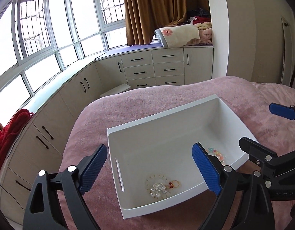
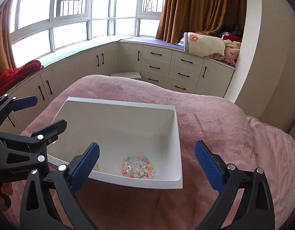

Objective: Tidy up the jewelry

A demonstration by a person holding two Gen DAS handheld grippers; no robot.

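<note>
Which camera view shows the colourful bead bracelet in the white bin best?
The right wrist view. There the colourful bead bracelet lies in full sight on the floor of the white bin, its ring of pastel beads complete. In the left wrist view, a blue pad hides part of it, so only some beads show.

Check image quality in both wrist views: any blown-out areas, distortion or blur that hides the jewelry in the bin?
Left wrist view: windows blown out white, strong fisheye bending of the cabinets; the pearl jewelry in the white bin stays sharp. Right wrist view: same overexposed windows and curved edges; the colourful bead bracelet is readable, small parts inside it are not.
</note>
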